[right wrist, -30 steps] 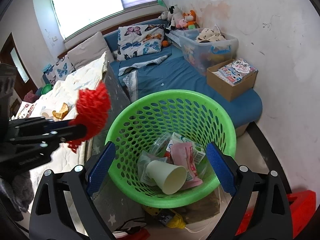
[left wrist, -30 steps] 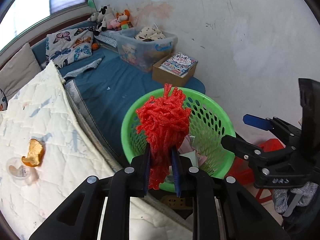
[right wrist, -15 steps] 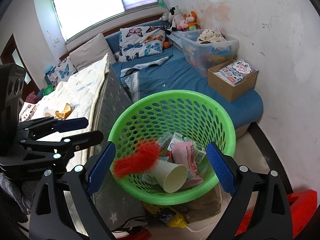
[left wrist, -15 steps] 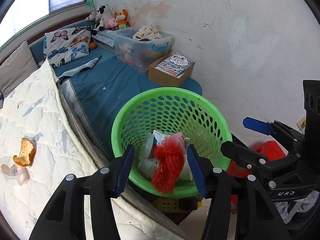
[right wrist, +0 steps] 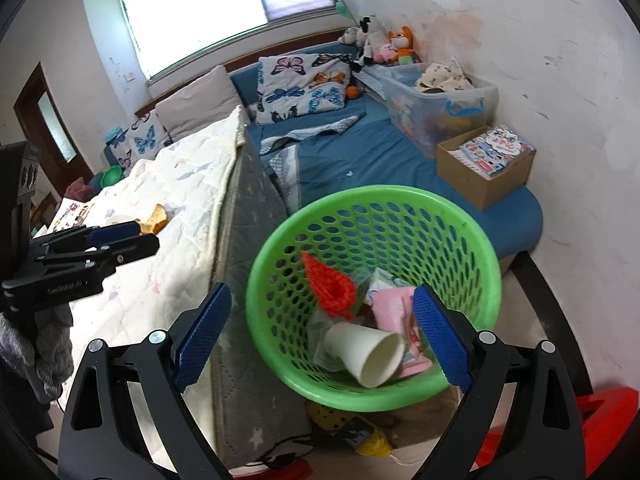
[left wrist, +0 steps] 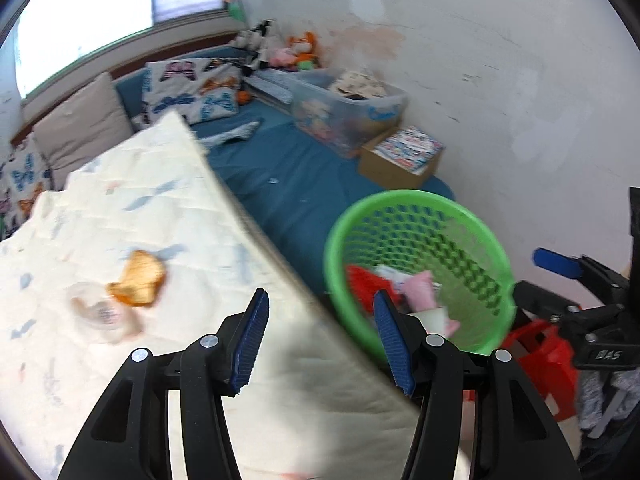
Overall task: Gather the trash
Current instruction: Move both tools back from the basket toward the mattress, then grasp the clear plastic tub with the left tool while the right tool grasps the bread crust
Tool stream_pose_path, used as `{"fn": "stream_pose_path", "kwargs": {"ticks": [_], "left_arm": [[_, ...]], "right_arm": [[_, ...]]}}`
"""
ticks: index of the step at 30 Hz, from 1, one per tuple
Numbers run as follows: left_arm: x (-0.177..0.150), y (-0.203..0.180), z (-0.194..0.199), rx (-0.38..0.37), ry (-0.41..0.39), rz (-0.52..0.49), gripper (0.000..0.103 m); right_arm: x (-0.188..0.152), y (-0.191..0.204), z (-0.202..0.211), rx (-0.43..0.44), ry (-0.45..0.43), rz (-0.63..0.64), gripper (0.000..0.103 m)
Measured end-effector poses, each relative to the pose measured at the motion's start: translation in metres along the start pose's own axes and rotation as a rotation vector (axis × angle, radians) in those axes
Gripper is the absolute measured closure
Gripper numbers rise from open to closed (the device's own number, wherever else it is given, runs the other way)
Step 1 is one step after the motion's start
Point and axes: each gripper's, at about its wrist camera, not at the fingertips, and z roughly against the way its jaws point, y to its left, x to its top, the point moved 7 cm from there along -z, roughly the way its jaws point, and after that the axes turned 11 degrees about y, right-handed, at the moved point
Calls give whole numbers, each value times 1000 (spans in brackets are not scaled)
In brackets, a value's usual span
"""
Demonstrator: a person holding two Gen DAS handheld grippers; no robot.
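A green perforated basket (right wrist: 472,240) stands by the bed's foot; it also shows in the left wrist view (left wrist: 484,232). Inside lie a red foam net (right wrist: 334,290), a white paper cup (right wrist: 368,354) and a pink wrapper (right wrist: 394,310). On the cream quilt (left wrist: 120,216) lie an orange peel (left wrist: 140,280) and a clear plastic lid or cup (left wrist: 100,314). My left gripper (left wrist: 318,338) is open and empty over the quilt's edge. My right gripper (right wrist: 320,338) is open and empty, just in front of the basket.
A blue mattress (right wrist: 360,160) carries a clear storage bin (right wrist: 436,100), a cardboard box of books (right wrist: 486,168), butterfly pillows (right wrist: 304,80) and plush toys (right wrist: 384,44). A red stool (left wrist: 544,352) stands on the floor right of the basket. Wall close on the right.
My left gripper opened and dropped the red foam net into the basket, then swung left over the quilt toward the peel. The right gripper stayed open near the basket.
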Motion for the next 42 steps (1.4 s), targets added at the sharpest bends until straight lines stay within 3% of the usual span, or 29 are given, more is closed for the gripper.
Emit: {"fn": "stream_pose_path", "kwargs": {"ticks": [10,15,36,42], "left_arm": [[-18,102,13,181,-22,119,36],[-26,144,13,213,-12,145,29],[-39,182,-27,220,48,34,28],[-37,181,-34,203,49,7,38]], "right_arm": [[12,46,-12,38,10,76,11],[16,67,-21,63,22,109,11],[36,157,-66,139,87,240,11],[42,170,-82,145,106,253,11]]}}
